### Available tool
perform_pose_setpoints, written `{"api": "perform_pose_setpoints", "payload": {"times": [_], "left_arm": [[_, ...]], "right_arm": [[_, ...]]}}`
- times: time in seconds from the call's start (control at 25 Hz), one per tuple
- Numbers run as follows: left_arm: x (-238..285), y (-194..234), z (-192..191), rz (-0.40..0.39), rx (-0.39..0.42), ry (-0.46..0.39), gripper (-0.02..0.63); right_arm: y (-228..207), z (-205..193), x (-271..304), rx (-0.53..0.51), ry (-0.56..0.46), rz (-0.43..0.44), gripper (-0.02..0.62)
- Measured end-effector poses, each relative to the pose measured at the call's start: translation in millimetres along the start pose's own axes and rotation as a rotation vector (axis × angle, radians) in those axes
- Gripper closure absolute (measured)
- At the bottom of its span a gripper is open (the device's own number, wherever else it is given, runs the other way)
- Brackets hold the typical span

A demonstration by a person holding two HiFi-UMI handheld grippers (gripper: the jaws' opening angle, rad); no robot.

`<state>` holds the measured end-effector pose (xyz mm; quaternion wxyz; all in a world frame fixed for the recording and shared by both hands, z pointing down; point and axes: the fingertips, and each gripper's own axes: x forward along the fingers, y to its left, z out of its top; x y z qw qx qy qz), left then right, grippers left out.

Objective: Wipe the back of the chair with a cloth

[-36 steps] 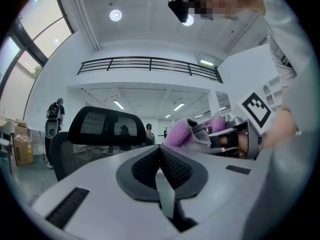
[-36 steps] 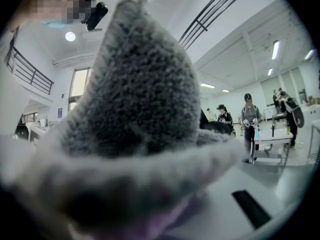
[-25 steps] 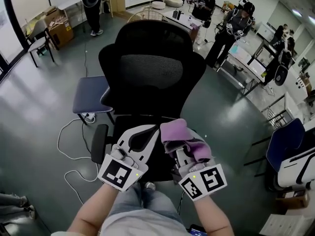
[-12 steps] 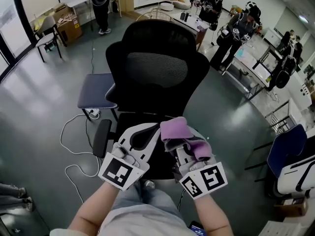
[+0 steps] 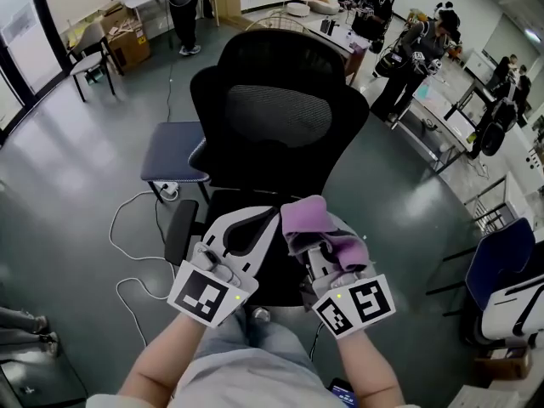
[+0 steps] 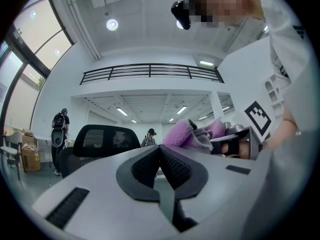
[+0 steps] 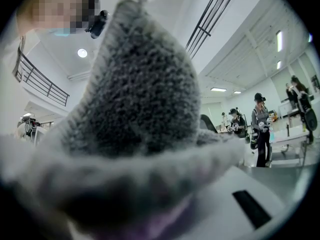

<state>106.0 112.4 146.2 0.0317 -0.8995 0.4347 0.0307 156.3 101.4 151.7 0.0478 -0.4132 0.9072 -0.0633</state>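
Left claw [image 5: 257, 223]: jaws together, nothing between.
Right claw [image 5: 313, 232]: clamped on cloth [image 5: 303, 218].
Cloth: purple, bunched, at 3 o'clock of left claw.
Chair [image 5: 280, 113]: black, backrest at 12 o'clock of both claws.

Floor: glossy grey floor [image 5: 68, 168], with a thin white cable [image 5: 113, 228] looping across it.
Left: blue padded seat [image 5: 174, 160]; brown cardboard boxes [image 5: 127, 39] beyond.
Background: people in dark clothing [image 5: 412, 62] standing beside worktops.

L gripper [image 6: 160, 153] is pointing fwd w/ jaws pressed together, nothing btwn. Beyond, black chair [image 6: 102, 136] is standing at left; purple cloth [image 6: 184, 133] is draping over R gripper [image 6: 230, 143] at right.
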Motion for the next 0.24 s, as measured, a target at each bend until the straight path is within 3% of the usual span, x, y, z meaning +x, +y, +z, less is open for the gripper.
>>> {"api": "perform_pose_setpoints", "payload": {"times": [0.24], "left_arm": [[-1.3,-3.8,1.1,0.006,0.002,-0.003,0.595]], "right_arm": [[2.7,-0.7,-1.9,-0.003,0.001,0.008,0.517]]}}
